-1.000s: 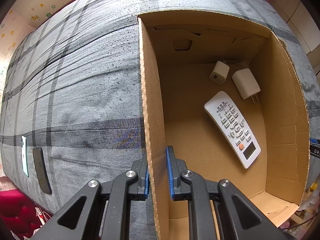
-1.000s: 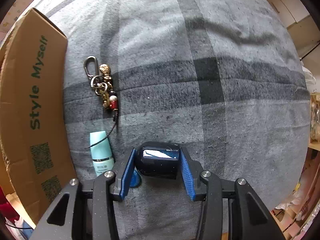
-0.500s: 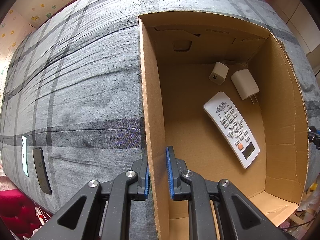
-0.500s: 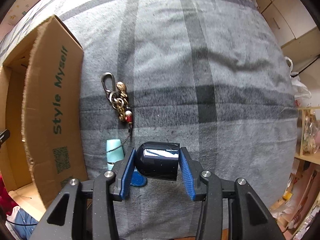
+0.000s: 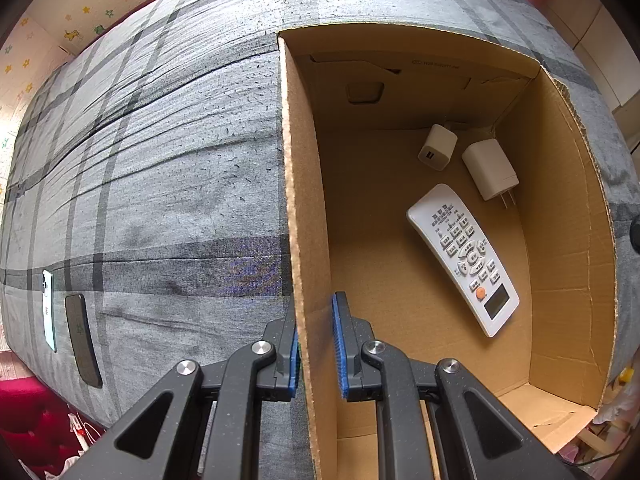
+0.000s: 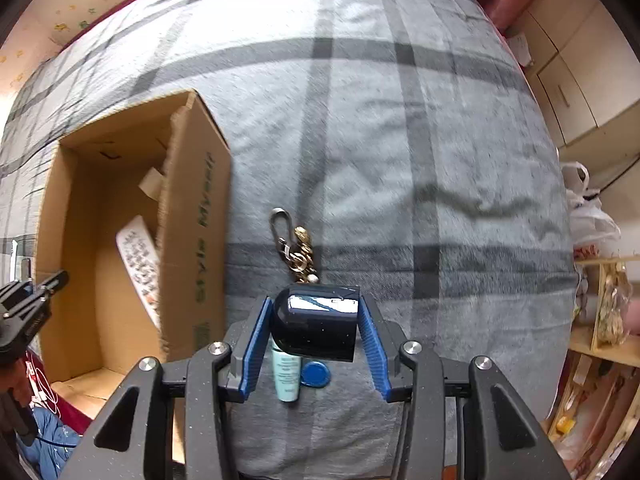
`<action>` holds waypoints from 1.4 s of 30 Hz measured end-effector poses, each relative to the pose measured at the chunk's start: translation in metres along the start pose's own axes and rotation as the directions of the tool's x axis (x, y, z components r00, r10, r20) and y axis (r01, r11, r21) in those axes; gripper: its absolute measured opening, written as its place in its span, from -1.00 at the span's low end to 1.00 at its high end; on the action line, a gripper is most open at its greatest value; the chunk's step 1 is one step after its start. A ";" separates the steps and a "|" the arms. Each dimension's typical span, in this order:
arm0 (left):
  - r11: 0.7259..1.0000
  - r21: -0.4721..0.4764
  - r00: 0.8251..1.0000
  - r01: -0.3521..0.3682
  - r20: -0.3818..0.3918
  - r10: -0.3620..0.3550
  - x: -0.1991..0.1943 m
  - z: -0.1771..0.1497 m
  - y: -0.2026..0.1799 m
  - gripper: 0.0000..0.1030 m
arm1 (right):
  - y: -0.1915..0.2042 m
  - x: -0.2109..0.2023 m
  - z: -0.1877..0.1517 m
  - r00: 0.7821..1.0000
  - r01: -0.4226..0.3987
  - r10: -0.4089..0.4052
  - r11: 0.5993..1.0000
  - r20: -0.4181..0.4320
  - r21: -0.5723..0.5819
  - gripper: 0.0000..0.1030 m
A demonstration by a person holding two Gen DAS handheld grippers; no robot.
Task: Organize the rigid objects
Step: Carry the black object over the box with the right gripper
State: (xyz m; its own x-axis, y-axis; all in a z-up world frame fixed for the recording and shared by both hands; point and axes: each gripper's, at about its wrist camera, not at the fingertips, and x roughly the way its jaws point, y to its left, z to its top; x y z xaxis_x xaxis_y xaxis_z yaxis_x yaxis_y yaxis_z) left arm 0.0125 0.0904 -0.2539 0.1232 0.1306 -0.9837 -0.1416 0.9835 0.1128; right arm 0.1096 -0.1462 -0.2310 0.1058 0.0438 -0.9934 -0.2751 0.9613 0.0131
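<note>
My left gripper (image 5: 316, 344) is shut on the left wall of an open cardboard box (image 5: 304, 200) that lies on a grey plaid bed. Inside the box lie a white remote (image 5: 464, 256), a small white USB charger (image 5: 438, 148) and a white plug adapter (image 5: 490, 170). My right gripper (image 6: 316, 336) is shut on a glossy dark blue case (image 6: 316, 326), held above the bed to the right of the box (image 6: 192, 224). The left gripper (image 6: 24, 312) also shows in the right wrist view at the box's near left wall.
On the bed beneath the right gripper lie a teal tube (image 6: 286, 372), a blue round tag (image 6: 316, 374) and a gold keychain with a carabiner (image 6: 296, 248). Two phones (image 5: 80, 340) lie at the bed's left edge. Wooden cabinets (image 6: 572, 80) and shelves stand at the right.
My right gripper has lifted the dark blue case and swung toward the box, whose inside now shows. The left gripper stays shut on the box wall.
</note>
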 end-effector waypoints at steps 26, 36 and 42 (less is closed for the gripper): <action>1.000 -0.008 1.000 0.019 -0.005 -0.019 0.009 -0.001 0.006 -0.72 | 0.113 -0.020 0.051 0.992 -0.088 0.109 0.959 0.064 -0.271 -0.09; 0.999 -0.010 1.000 0.031 -0.004 -0.031 0.011 -0.001 0.009 -0.72 | 0.157 0.006 0.063 0.993 -0.094 0.112 0.927 0.028 -0.364 -0.09; 0.999 -0.013 0.999 0.039 -0.005 -0.039 0.012 -0.001 0.011 -0.72 | 0.175 0.032 0.068 0.996 -0.085 0.094 0.912 0.002 -0.402 -0.09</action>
State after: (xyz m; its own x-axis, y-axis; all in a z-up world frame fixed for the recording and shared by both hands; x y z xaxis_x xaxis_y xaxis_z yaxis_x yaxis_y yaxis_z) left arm 0.0117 0.1031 -0.2650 0.1240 0.0916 -0.9881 -0.1498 0.9860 0.0726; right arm 0.1296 0.0423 -0.2526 0.0811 0.1342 -0.9876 -0.6440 0.7633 0.0508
